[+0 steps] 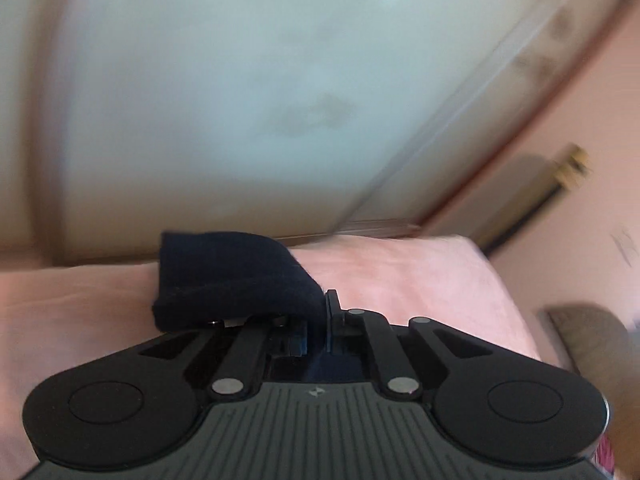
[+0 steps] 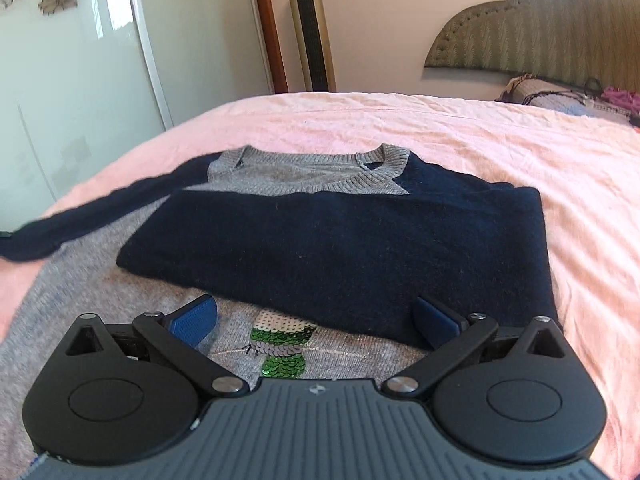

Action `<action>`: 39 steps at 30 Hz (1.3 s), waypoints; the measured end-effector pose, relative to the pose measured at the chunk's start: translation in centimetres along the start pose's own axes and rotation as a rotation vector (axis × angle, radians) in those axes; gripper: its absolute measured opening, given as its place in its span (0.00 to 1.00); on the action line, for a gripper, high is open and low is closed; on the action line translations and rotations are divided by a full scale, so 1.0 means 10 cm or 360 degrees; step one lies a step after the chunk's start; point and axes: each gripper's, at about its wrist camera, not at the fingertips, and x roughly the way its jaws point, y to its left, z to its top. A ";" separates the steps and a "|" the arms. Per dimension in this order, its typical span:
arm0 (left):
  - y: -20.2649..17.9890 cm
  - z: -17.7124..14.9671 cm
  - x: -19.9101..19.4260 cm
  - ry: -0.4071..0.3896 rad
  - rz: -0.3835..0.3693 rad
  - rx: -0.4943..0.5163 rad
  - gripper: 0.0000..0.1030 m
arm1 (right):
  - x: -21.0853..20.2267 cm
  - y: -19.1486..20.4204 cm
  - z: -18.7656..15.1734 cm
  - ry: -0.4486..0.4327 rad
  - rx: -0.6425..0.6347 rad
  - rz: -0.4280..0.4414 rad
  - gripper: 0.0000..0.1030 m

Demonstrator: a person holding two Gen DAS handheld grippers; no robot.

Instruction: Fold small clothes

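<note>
Left wrist view: heavy motion blur on the background. Left gripper (image 1: 320, 316) has its jaws pressed together, pinching the navy cuff end of the sweater sleeve (image 1: 228, 280). The cloth drapes over the left-hand finger and hides it. Pink bedsheet (image 1: 420, 280) lies below, pale glossy wardrobe door (image 1: 240, 100) behind.

Right wrist view: right gripper (image 2: 316, 316) has its jaws spread wide, blue pads (image 2: 192, 316) on show, nothing between them but the cloth below. It hovers low over the grey body of the sweater (image 2: 340, 236), just above the green sequin patch (image 2: 282, 346). Sweater lies flat on the pink bedsheet (image 2: 520, 148), neckline away from the camera. One navy sleeve is folded across the chest. The other navy sleeve (image 2: 100, 208) stretches off to the left edge, raised off the bed. Gold tower fan (image 2: 310, 28) and padded headboard (image 2: 540, 28) stand at the back.
</note>
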 end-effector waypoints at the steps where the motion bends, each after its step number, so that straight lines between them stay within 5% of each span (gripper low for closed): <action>1: -0.27 -0.08 -0.05 -0.0021 -0.0093 0.0124 0.06 | 0.00 -0.01 0.00 -0.0004 0.0011 0.0009 1.00; 6: -1.62 -0.99 -0.31 -0.0017 -0.0608 0.0830 0.07 | -0.02 -0.05 -0.01 -0.0021 0.0063 0.0045 1.00; 9: -2.11 -1.73 -0.19 0.0289 -0.0803 0.1121 0.07 | -0.03 -0.08 0.00 -0.0031 0.0091 0.0064 1.00; 12: -2.31 -2.37 0.06 0.0658 -0.0818 0.1381 0.08 | -0.05 -0.15 -0.01 -0.0053 0.0158 0.0104 1.00; 13: -2.30 -2.51 0.06 0.0691 -0.0798 0.1443 0.11 | -0.06 -0.18 -0.01 -0.0061 0.0185 0.0121 1.00; 15: -2.23 -2.60 -0.09 0.0546 -0.0838 0.1482 0.22 | -0.08 -0.24 -0.02 -0.0080 0.0248 0.0160 1.00; 17: -2.16 -2.57 -0.17 0.0578 -0.0864 0.1489 0.56 | -0.10 -0.30 -0.02 -0.0096 0.0305 0.0202 1.00; 19: -2.04 -2.45 -0.27 0.0514 -0.0872 0.1441 0.73 | -0.10 -0.36 -0.03 -0.0110 0.0364 0.0243 1.00; 24: -1.67 -2.26 -0.45 0.0429 -0.0838 0.1338 0.74 | -0.10 -0.42 -0.01 -0.0109 0.0448 0.0283 1.00; 28: -1.39 -2.22 -0.42 0.0531 -0.0707 0.1219 0.75 | -0.12 -0.35 0.20 0.0014 0.0563 0.0305 1.00; 33: -1.33 -2.14 -0.40 0.0503 -0.0698 0.1111 0.83 | 0.02 -0.44 0.49 0.0196 0.0768 0.0430 0.99; 39: -1.29 -2.17 -0.39 0.0503 -0.0716 0.1111 0.89 | 0.30 -0.60 0.49 0.0396 0.0964 0.0496 0.87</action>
